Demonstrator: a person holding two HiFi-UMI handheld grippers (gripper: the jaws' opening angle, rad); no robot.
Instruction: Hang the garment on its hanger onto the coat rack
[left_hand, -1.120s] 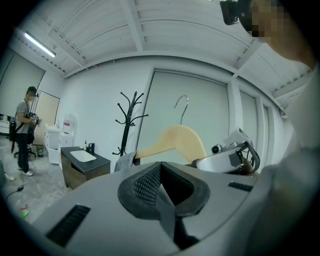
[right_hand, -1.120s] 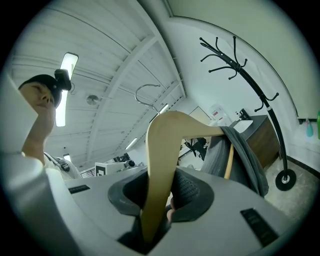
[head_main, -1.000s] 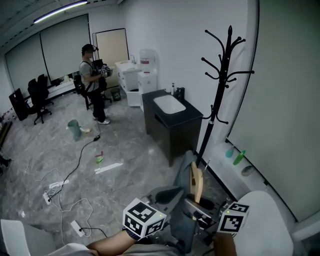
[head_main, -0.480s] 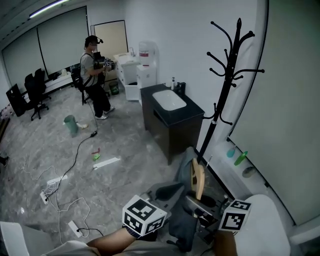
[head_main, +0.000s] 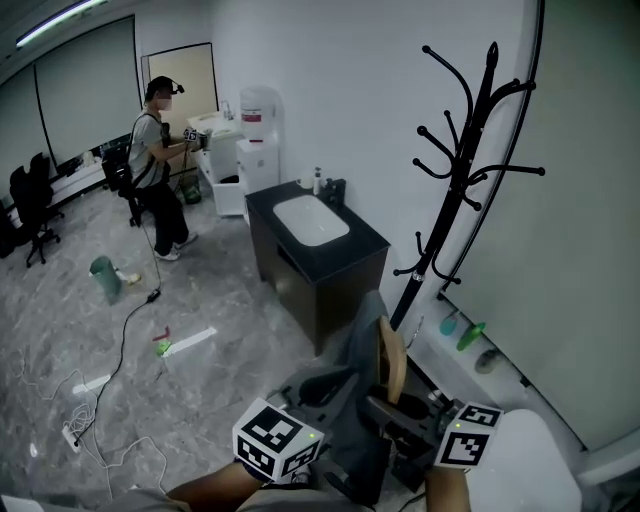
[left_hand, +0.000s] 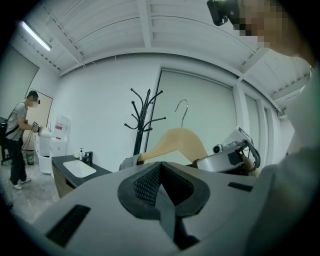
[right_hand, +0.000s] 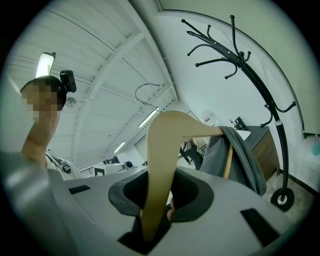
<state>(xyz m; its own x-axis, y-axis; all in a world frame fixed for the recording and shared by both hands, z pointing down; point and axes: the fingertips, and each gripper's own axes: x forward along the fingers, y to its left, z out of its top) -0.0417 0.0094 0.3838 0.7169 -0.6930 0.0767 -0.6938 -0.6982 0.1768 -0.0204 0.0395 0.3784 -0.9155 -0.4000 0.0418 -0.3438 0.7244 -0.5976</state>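
Note:
A black coat rack (head_main: 455, 190) stands by the right wall, its hooks bare. Low in the head view, a wooden hanger (head_main: 390, 360) carries a grey garment (head_main: 358, 345). My right gripper (head_main: 395, 415) is shut on one arm of the hanger (right_hand: 165, 150); the metal hook (right_hand: 147, 95) points up and the garment (right_hand: 240, 150) hangs off the far arm. My left gripper (head_main: 322, 392) is shut on a fold of the grey garment (left_hand: 167, 215). In the left gripper view, the hanger (left_hand: 177, 142) and the rack (left_hand: 142, 120) lie ahead.
A black cabinet with a white sink (head_main: 315, 235) stands left of the rack. The rack's round base (right_hand: 282, 199) sits by the wall ledge with small bottles (head_main: 468, 335). A person (head_main: 155, 165) stands far back. Cables (head_main: 110, 370) lie on the floor. A white seat (head_main: 530, 460) is at bottom right.
The head view has swung, so the rack and cabinet sit closer and further left. Both grippers stay low with hanger and garment held. The person at the back has shifted left.

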